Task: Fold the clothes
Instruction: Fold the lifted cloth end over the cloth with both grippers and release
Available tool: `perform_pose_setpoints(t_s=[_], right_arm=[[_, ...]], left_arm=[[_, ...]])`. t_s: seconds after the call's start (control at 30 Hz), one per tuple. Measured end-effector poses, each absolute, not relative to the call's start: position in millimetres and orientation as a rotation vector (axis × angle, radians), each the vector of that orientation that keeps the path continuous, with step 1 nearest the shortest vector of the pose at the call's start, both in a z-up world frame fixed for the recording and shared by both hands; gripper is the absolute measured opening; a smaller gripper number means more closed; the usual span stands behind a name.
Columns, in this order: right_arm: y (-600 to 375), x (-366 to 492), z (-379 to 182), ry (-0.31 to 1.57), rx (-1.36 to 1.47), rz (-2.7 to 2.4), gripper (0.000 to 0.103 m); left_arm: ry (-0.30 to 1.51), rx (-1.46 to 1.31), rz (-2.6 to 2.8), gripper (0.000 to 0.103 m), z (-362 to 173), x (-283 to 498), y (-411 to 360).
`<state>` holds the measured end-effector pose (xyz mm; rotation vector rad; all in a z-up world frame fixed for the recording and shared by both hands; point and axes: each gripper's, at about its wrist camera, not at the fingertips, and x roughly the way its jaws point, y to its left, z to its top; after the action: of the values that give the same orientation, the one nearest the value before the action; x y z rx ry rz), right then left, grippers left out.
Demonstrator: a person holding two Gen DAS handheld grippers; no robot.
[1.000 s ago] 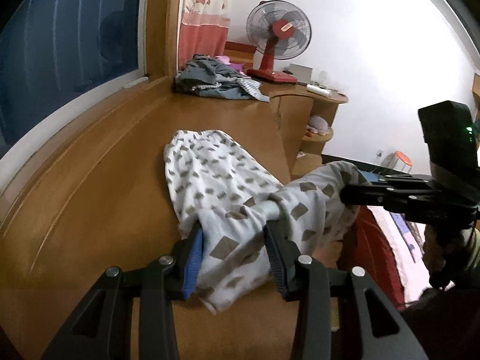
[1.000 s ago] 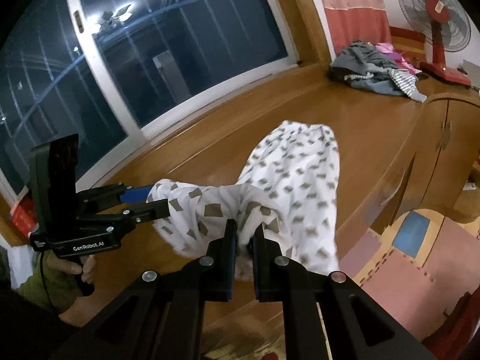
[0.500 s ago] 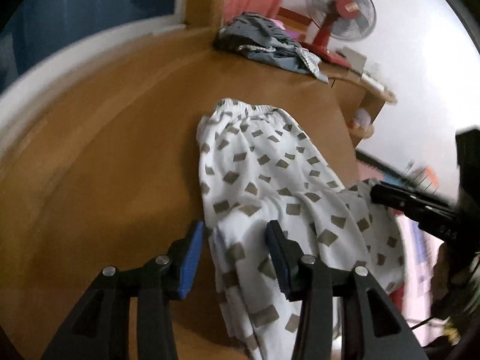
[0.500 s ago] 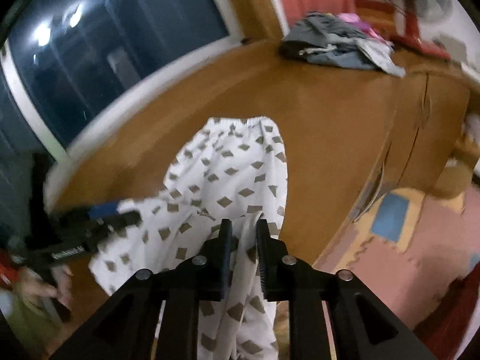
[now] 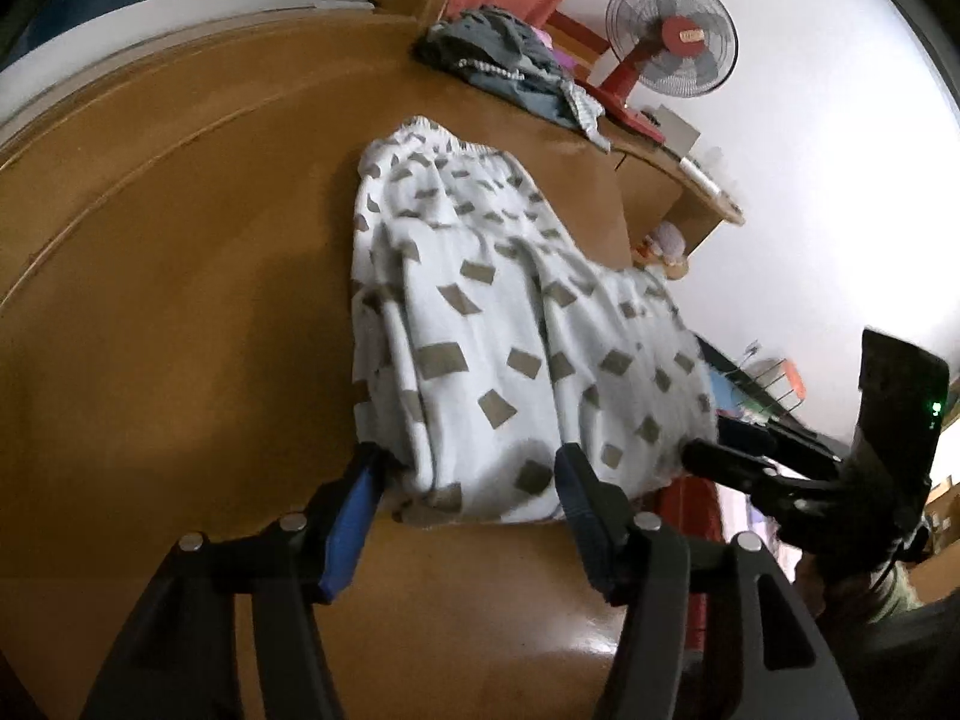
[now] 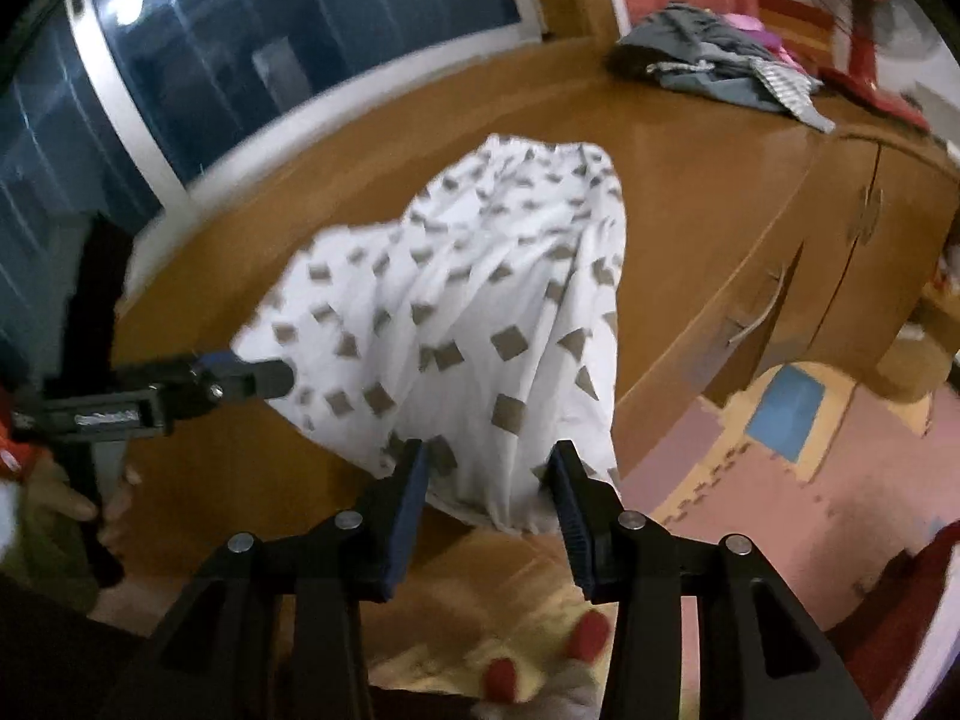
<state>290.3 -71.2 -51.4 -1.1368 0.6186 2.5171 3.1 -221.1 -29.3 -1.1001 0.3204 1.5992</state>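
One patterned garment [image 5: 480, 348]: white with grey-brown squares, gathered waistband at the far end, spread on the wooden table [image 5: 180, 276]. Its near hem reaches the table's near edge, and the right-hand part droops over that edge.

Two grippers. Left gripper [image 5: 468, 480]: fingers spread wide, the garment's near-left hem lying in the gap between them; whether either pad touches the cloth cannot be told. Right gripper [image 6: 489, 474]: fingers likewise spread, the overhanging near-right hem hanging between them, not pinched. In the right wrist view the left gripper [image 6: 264, 375] shows side-on at the hem's left corner, held by one hand [image 6: 78, 498].

One heap of grey clothes [image 5: 510, 66], far right on the table, well apart from the garment.
One red fan [image 5: 666, 54], just beyond the heap.
One dark window [image 6: 270, 48], along the far left side.
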Motion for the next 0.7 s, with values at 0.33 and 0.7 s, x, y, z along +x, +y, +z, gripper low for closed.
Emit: perform_pose_setpoints(t_s=[0.33, 0.7], right_arm=[[-54.5, 276.0, -59.6, 0.722, -1.095, 2.545, 0.016], [-67.4, 293.7, -51.3, 0.692, -1.069, 2.539, 0.034]], left_arm=[[0.430, -1.093, 1.777, 0.036, -28.3, -20.1, -224.0], [0.435, -1.110, 1.781, 0.045, -27.2, -11.9, -234.5]])
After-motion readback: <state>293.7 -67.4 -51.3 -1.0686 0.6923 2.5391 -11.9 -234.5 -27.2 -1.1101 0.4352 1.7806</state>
